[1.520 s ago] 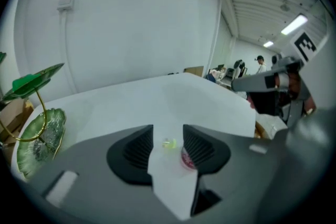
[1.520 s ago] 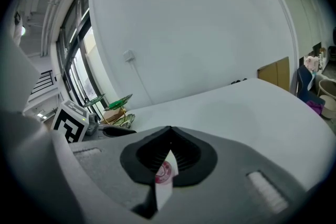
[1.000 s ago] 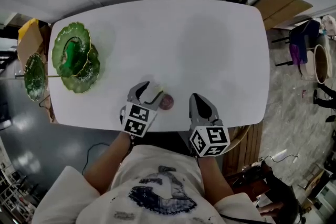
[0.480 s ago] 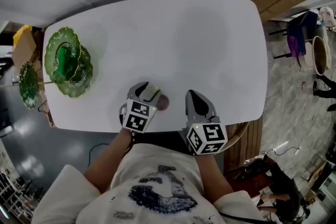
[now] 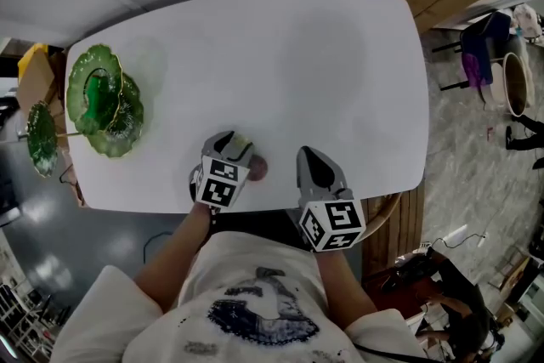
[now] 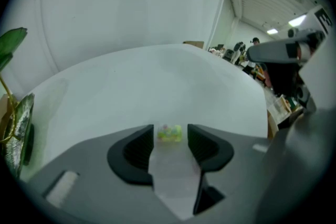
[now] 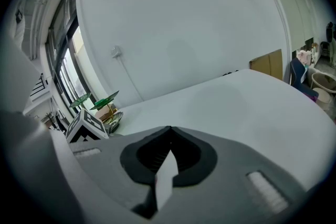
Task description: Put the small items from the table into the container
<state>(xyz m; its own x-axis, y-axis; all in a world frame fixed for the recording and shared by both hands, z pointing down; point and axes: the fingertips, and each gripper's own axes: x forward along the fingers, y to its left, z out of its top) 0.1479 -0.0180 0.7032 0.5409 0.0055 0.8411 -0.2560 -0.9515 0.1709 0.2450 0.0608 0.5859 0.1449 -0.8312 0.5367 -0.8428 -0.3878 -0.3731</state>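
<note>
- Straddling a small yellow-green translucent item (image 6: 169, 135) on the white surface (image 6: 157, 86), my left gripper (image 6: 170, 128) is spread.
- I'd centre it, then close gently.
- My right gripper (image 7: 169, 131) is pressed together, empty.

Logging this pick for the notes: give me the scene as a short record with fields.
surface: white table
likely container: green tiered leaf dish, at the table's left edge
left gripper: open, angled down over the near edge
target: small yellow-green item, on the table at the left jaw tips, not gripped
other item: pinkish round item, just right of the left gripper
right gripper: shut, empty
</note>
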